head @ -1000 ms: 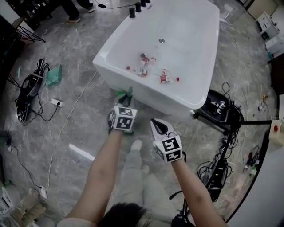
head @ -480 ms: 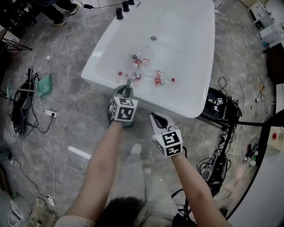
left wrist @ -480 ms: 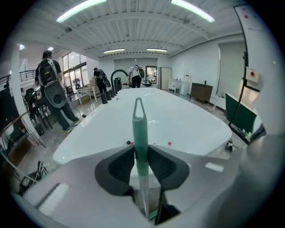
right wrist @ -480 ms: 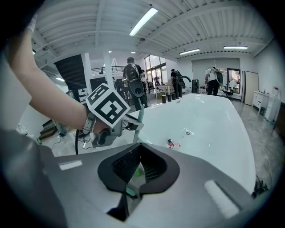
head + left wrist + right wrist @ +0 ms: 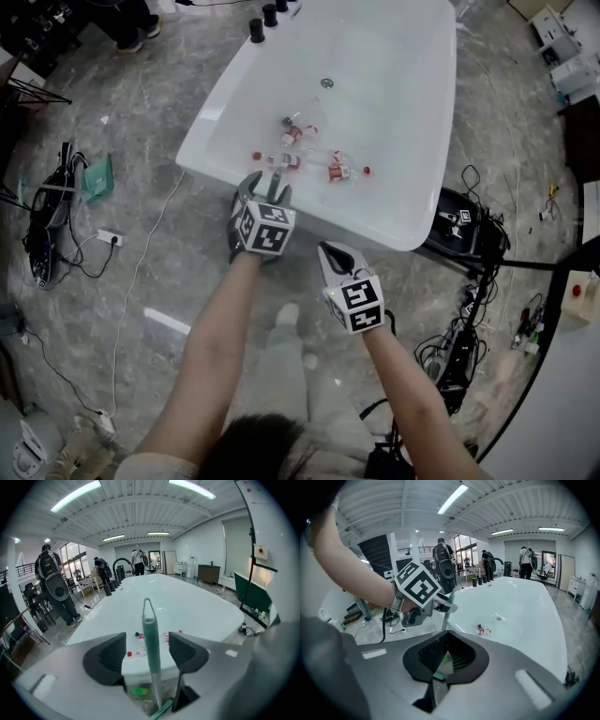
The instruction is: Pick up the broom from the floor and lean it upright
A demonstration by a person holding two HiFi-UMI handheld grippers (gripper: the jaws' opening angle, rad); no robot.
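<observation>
Edging up and forward since the earlier frames, the left hand-held gripper (image 5: 265,190) now sits at the near rim of the white bathtub (image 5: 394,122). Its jaws are spread apart on either side of the broom's green handle (image 5: 151,639), which stands upright between them with a gap at each pad, its top reaching just above the rim. The right hand-held gripper (image 5: 330,258) has barely shifted and hangs just beside and below the left one, jaws closed together on nothing.
</observation>
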